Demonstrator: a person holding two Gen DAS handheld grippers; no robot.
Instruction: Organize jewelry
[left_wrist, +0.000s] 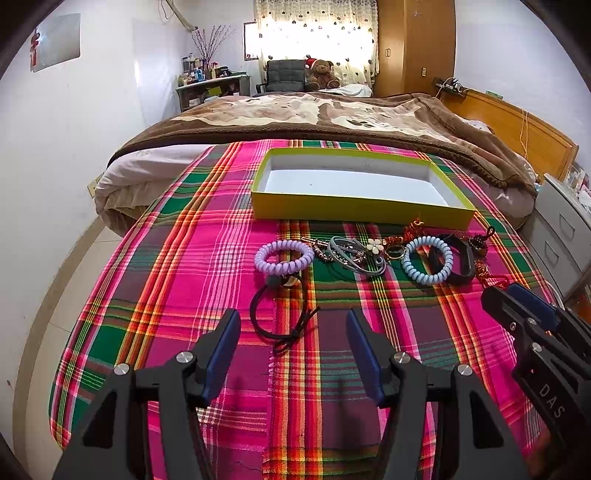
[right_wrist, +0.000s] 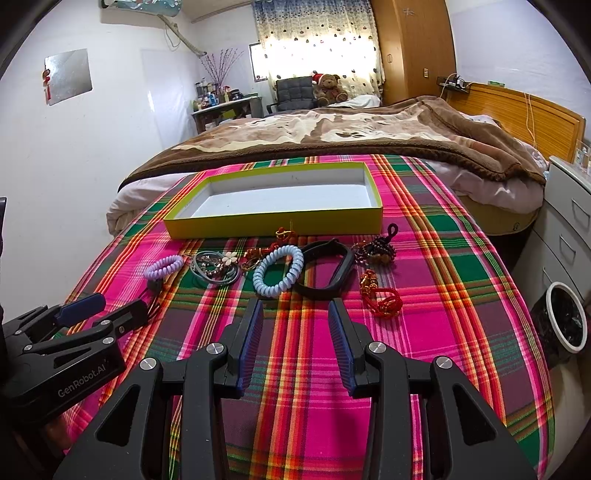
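A shallow yellow box (left_wrist: 354, 214) (right_wrist: 273, 224) with a bare white floor stands on the plaid cloth. In front of it lies a row of jewelry: a purple coil band (left_wrist: 283, 257) (right_wrist: 163, 267), grey bracelets with a white flower (left_wrist: 356, 253) (right_wrist: 216, 267), a pale blue coil band (left_wrist: 426, 259) (right_wrist: 278, 270), a black band (left_wrist: 456, 260) (right_wrist: 325, 271), red beads (right_wrist: 382, 297) and a black hair tie (left_wrist: 282, 314). My left gripper (left_wrist: 293, 321) is open just short of the hair tie. My right gripper (right_wrist: 295, 308) is open just short of the blue coil and black band.
The plaid cloth (left_wrist: 184, 295) covers a table set against a bed with a brown blanket (left_wrist: 314, 114). White drawers (right_wrist: 565, 221) and a bin (right_wrist: 567, 321) stand at the right. The floor drops off at the left.
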